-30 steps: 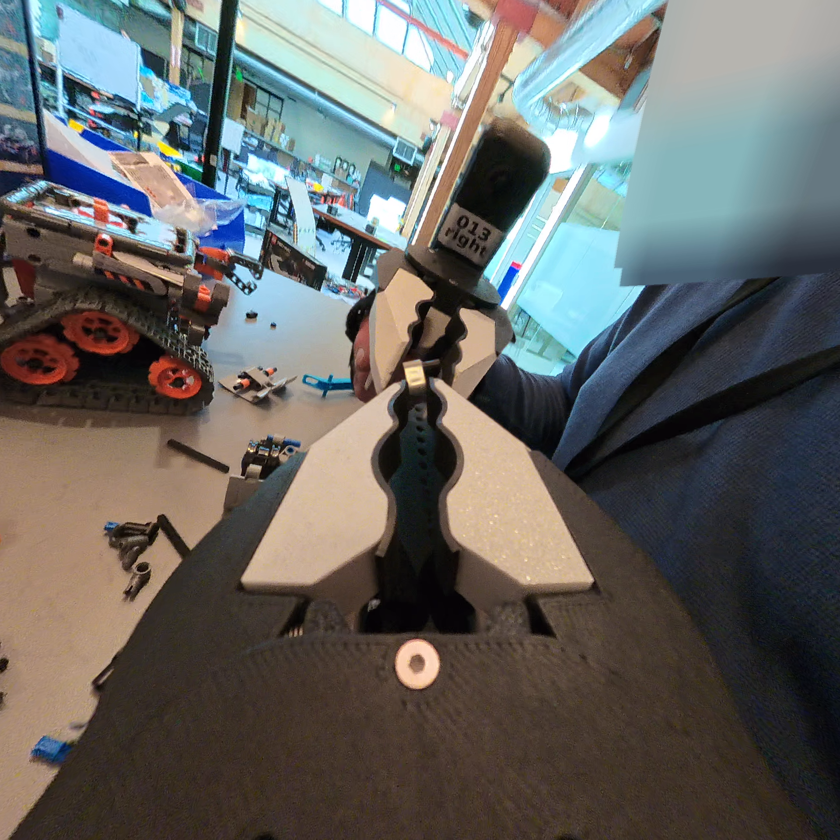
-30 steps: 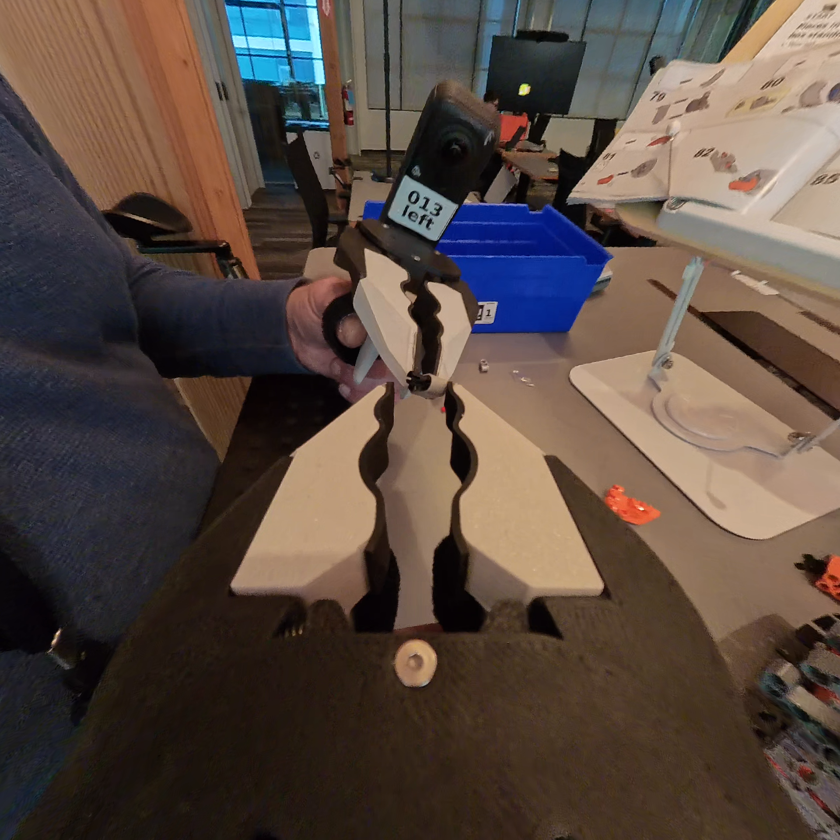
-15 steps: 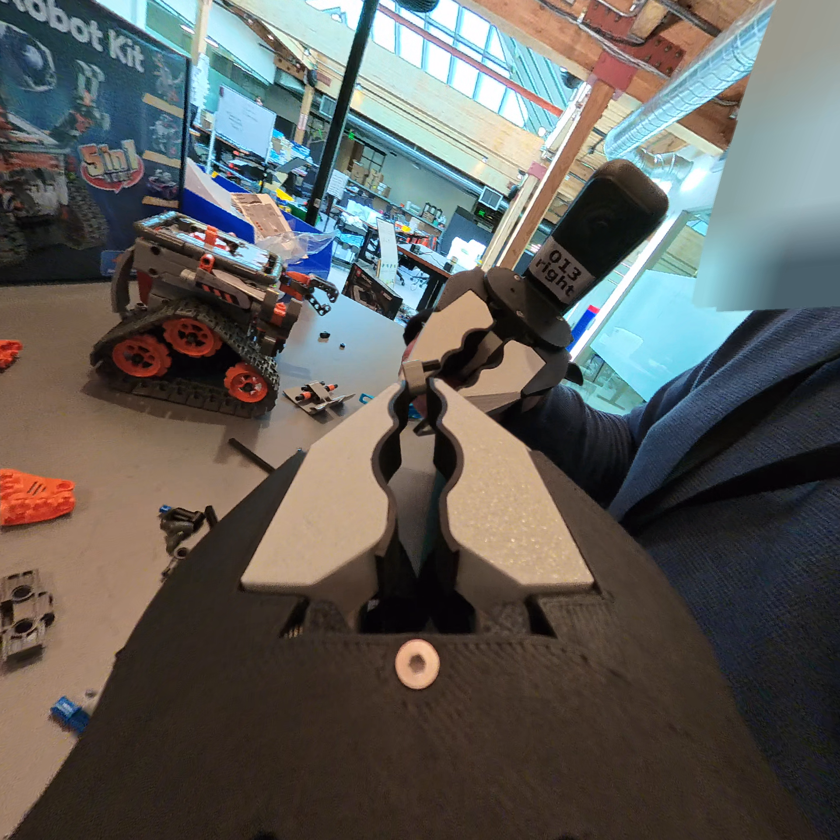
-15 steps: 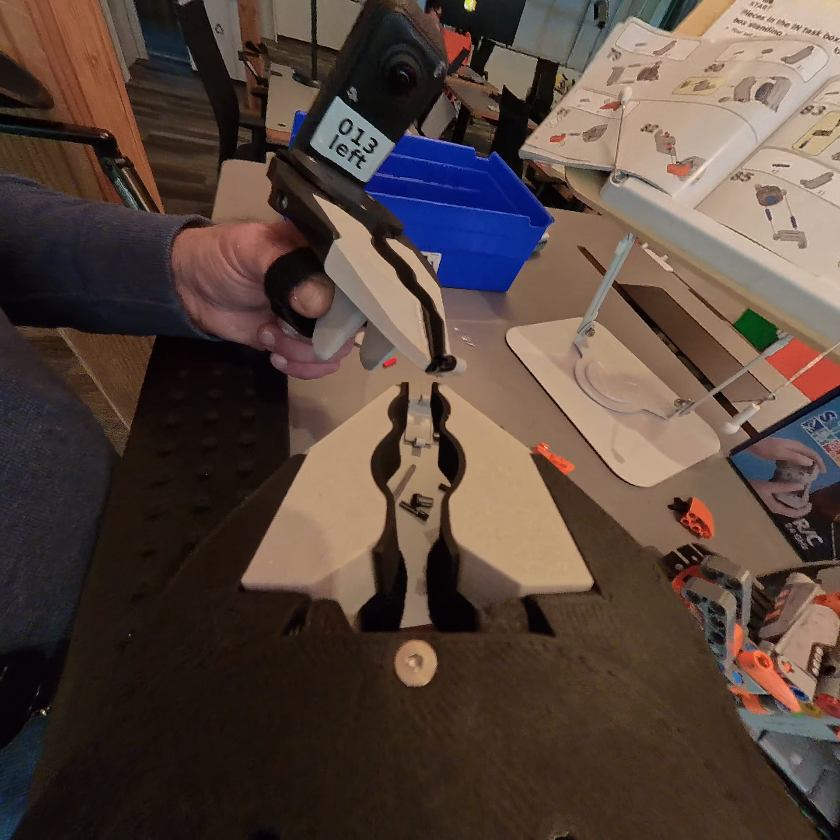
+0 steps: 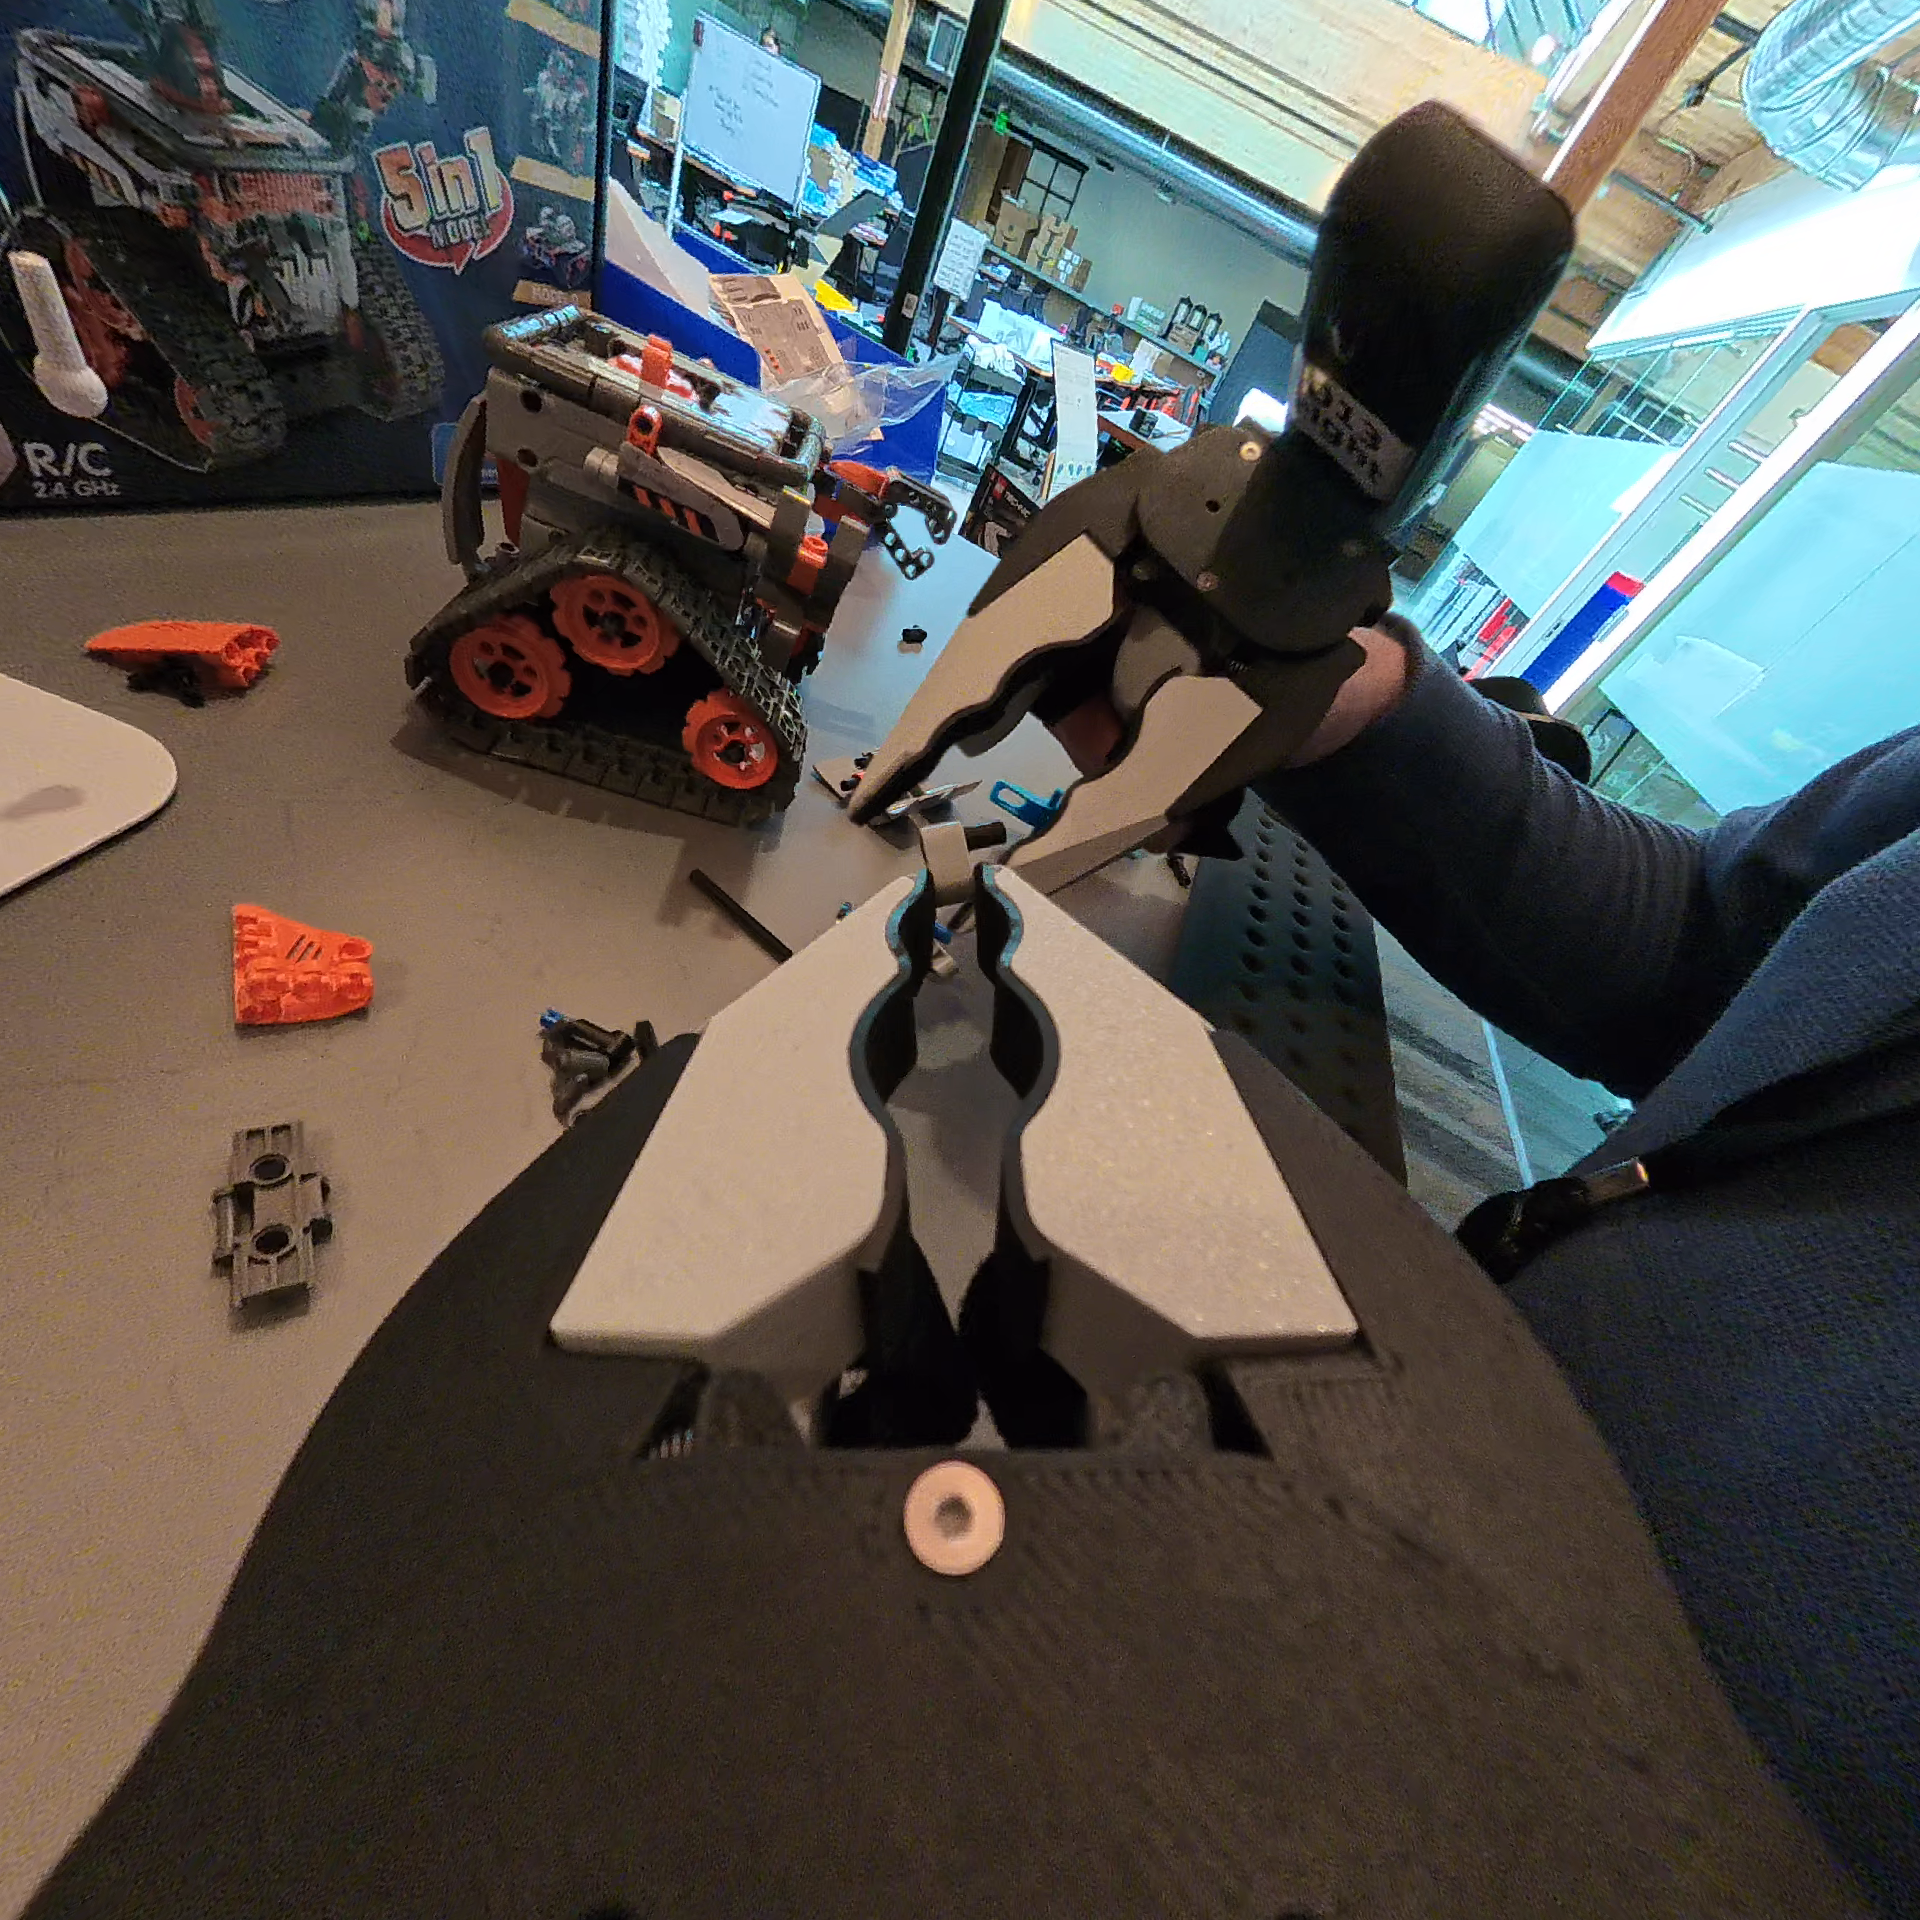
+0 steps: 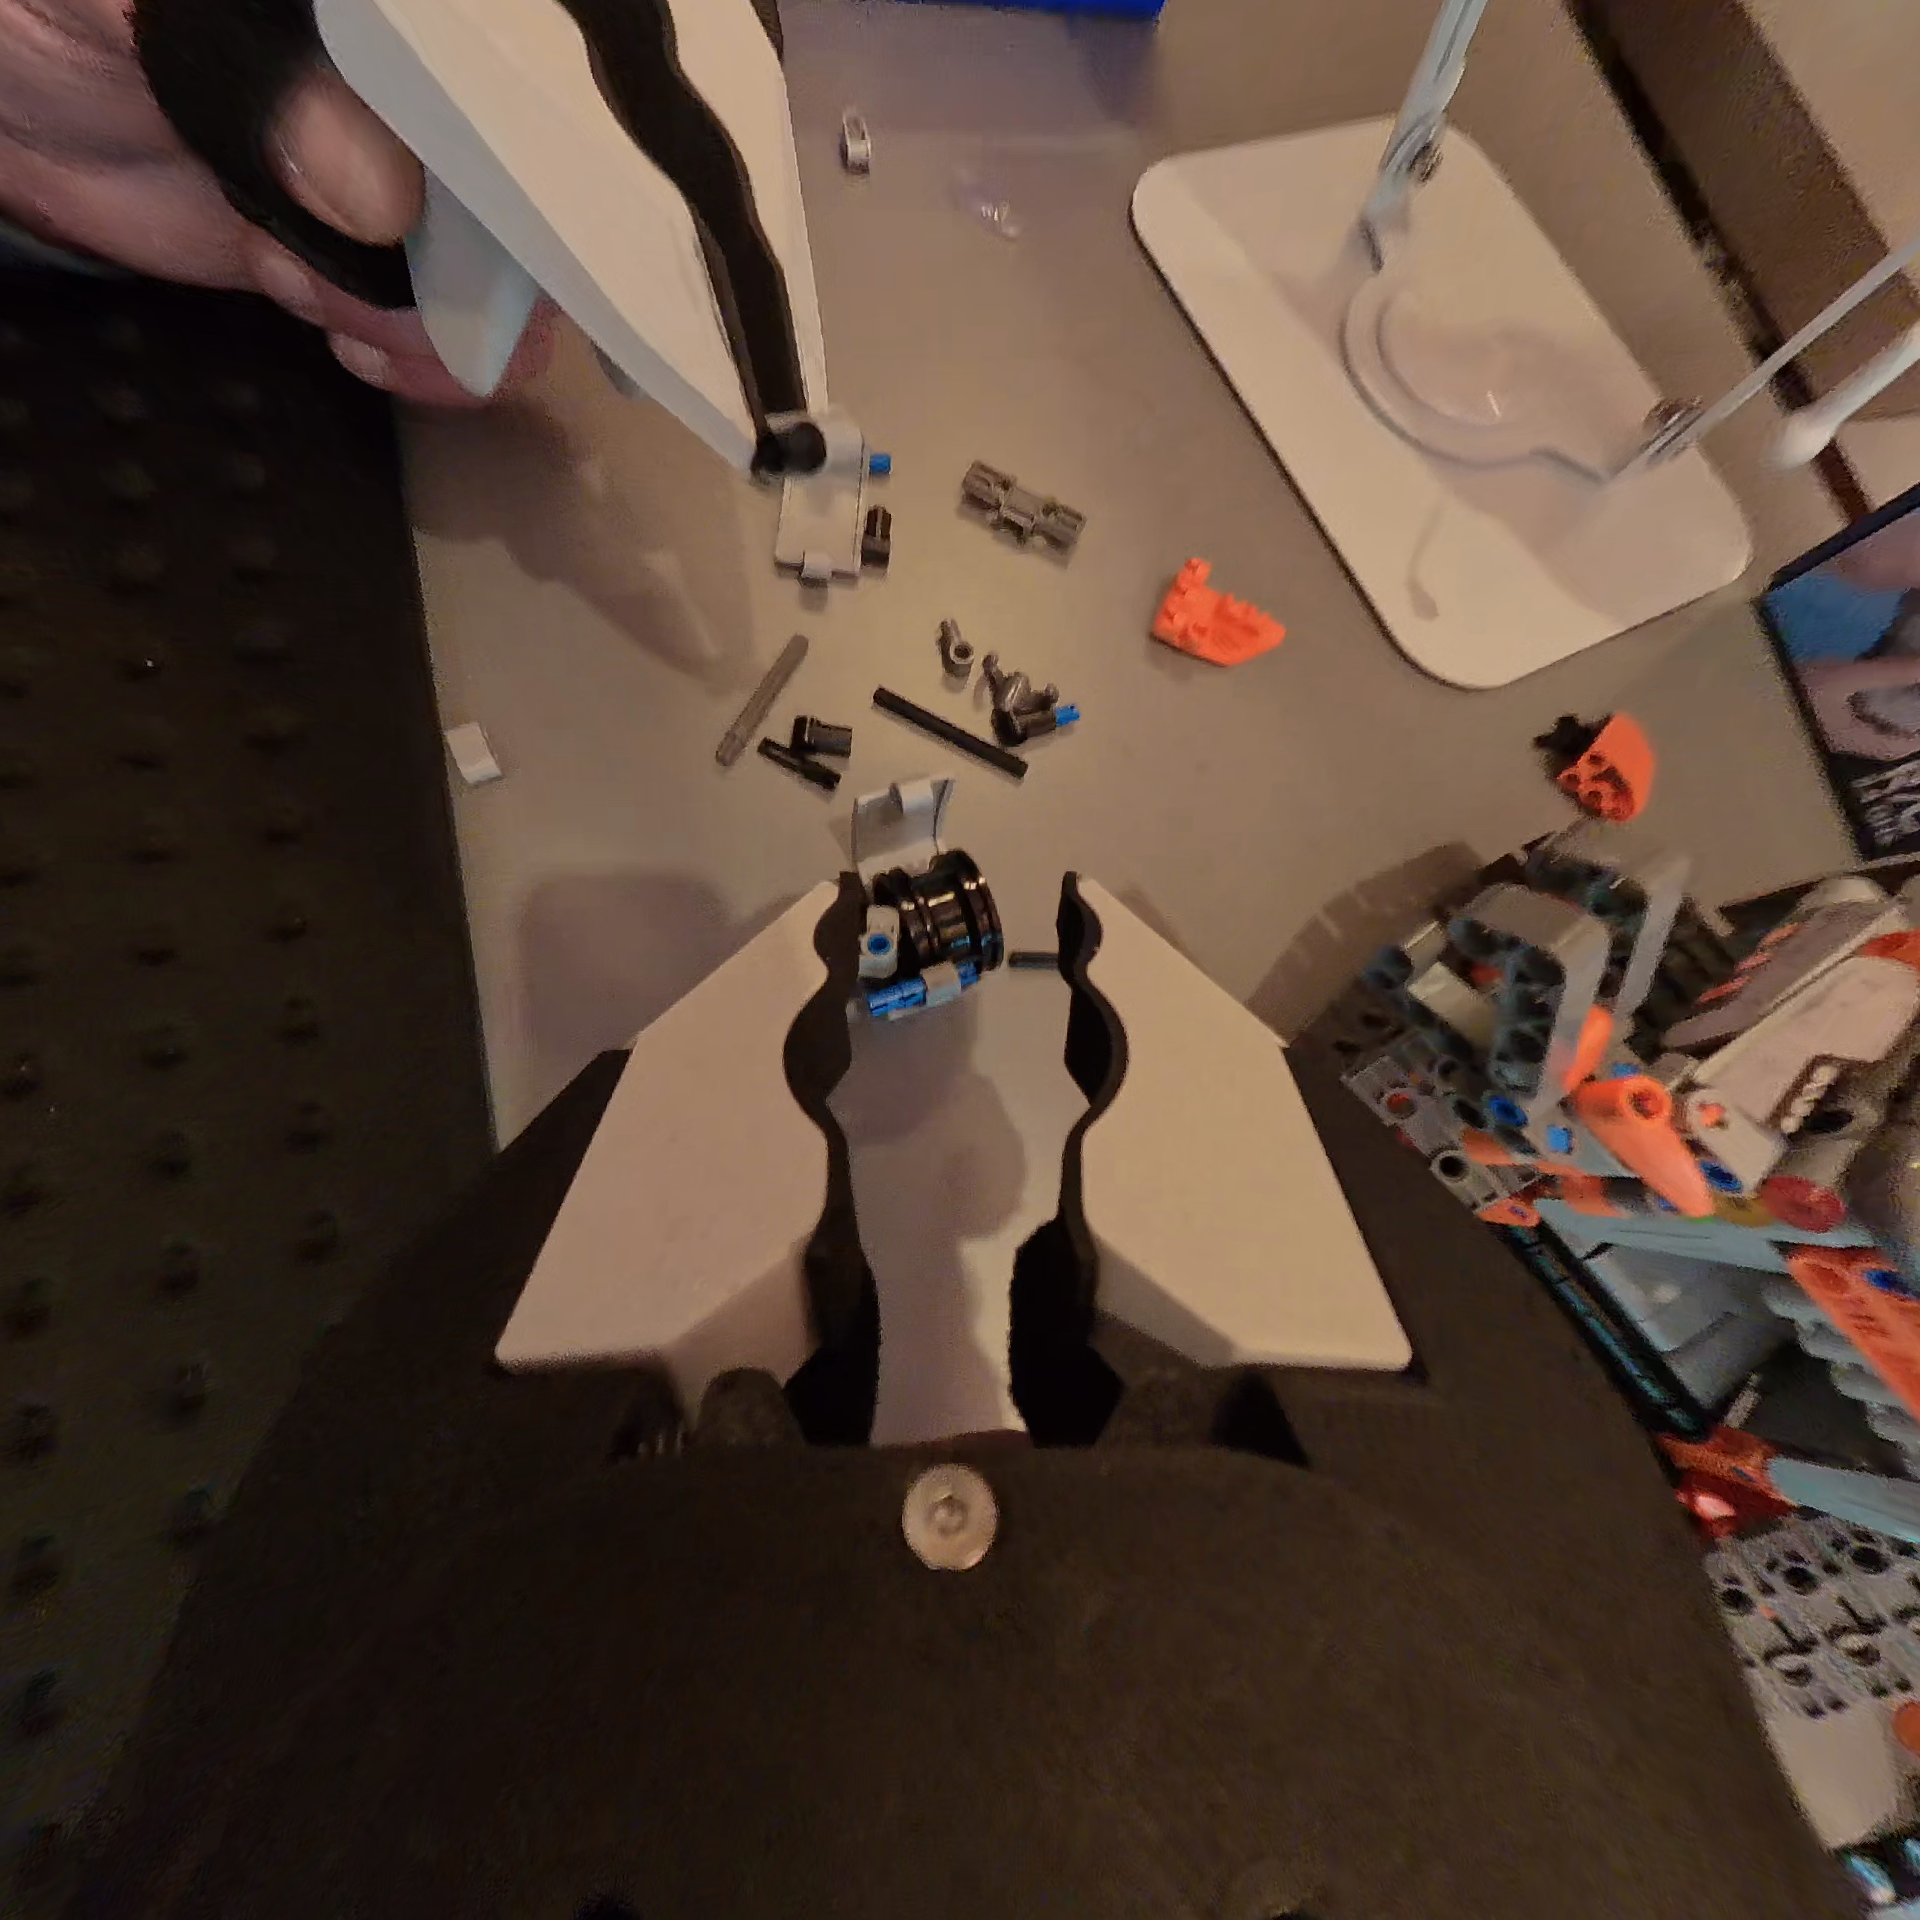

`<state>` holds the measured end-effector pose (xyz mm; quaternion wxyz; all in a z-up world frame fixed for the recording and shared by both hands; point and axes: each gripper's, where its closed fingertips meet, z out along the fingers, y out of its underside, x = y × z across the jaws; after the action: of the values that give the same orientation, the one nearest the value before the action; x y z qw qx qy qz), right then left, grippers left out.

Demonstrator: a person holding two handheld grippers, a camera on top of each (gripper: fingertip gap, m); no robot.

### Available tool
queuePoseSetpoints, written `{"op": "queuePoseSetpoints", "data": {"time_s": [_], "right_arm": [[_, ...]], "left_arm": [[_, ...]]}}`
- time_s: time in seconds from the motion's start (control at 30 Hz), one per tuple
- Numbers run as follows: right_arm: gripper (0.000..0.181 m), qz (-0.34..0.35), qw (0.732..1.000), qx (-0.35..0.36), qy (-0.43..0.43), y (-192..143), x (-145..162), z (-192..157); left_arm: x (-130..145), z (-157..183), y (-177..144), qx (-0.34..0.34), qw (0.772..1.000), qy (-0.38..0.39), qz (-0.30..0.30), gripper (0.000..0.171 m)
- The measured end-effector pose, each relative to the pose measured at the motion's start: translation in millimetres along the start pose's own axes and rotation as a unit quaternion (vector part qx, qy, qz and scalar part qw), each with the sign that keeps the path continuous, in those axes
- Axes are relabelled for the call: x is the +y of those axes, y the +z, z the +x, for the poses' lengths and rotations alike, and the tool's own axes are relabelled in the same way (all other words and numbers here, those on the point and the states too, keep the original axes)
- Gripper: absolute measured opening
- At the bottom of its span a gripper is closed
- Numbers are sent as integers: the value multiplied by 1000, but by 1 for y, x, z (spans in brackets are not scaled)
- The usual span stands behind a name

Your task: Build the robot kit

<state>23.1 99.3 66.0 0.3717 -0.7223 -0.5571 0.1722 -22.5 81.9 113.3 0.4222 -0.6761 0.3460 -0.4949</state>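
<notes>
My left gripper [image 5: 948, 883] is shut on a small light-grey building piece [image 5: 945, 847], pinched at the fingertips above the grey table [image 5: 436, 935]. It also shows in the right wrist view [image 6: 790, 447], top left, held by a hand, with the grey piece [image 6: 826, 509] hanging from its tips. My right gripper [image 6: 961, 904] is open and points down at the table. A small assembly with a black wheel and blue pins [image 6: 930, 935] lies between its fingertips, closer to the left finger. In the left wrist view the right gripper's fingers [image 5: 987, 665] spread open just beyond the held piece.
A tracked grey-and-orange model vehicle [image 5: 623, 644] stands on the table, also at the right of the right wrist view [image 6: 1662, 1143]. Loose pins and a black axle [image 6: 945, 732], orange pieces [image 5: 296, 966] [image 6: 1216, 623], a white stand base [image 6: 1434, 416] and a black perforated mat [image 6: 208, 831] surround the grippers. My right fingertips sit around 7 cm from my left ones. The black axle [image 6: 945, 732] lies around 9 cm away from my right fingertips.
Both grippers have tipped down toward the table. The right gripper has opened wider and come down around the wheel assembly. The left gripper still grips the grey piece.
</notes>
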Motion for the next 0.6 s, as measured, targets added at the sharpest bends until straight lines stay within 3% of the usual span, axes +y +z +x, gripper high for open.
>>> {"op": "queuePoseSetpoints", "data": {"time_s": [0.13, 0.37, 0.6], "right_arm": [[43, -22, 998, -45, 40, 11, 19, -2], [47, -13, 992, -86, 87, 11, 16, -11], [50, -25, 993, -68, 92, 6, 24, -6]], "left_arm": [[-2, -3, 0, -4, 1000, 4, 6, 4], [-1, -8, 0, -8, 1000, 1, 8, 5], [0, -10, 1, -9, 1000, 1, 8, 5]]}}
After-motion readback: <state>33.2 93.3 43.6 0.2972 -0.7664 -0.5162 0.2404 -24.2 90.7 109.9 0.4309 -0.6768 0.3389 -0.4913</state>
